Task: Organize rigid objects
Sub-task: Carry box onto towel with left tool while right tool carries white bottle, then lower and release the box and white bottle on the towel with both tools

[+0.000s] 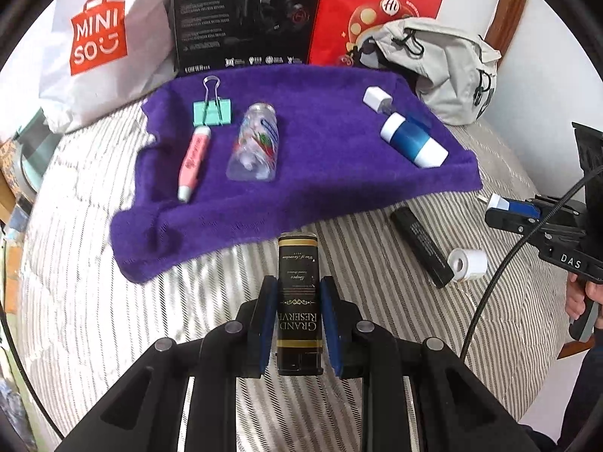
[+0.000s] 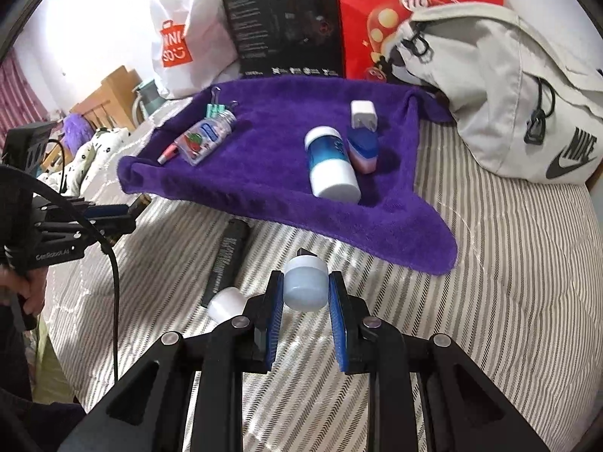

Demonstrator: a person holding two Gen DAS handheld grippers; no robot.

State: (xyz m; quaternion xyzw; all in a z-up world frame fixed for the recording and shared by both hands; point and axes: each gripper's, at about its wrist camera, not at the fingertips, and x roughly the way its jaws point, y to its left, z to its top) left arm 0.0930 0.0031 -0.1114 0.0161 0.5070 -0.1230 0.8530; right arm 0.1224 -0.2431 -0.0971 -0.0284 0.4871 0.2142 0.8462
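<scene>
In the left wrist view my left gripper is shut on a black and gold "Grand Reserve" lighter-like case, held over the striped bed just in front of the purple towel. On the towel lie a mint binder clip, a pink pen, a clear bottle, a white plug and a blue-and-white bottle. In the right wrist view my right gripper is shut on a small pale-blue bottle, also short of the towel. A black bar and a white roll lie on the bed to its left.
Along the back stand a white Miniso bag, a black box and a red bag. A grey Nike bag sits at the towel's right. The striped bed stretches right of the towel. A hand holds the left gripper's handle.
</scene>
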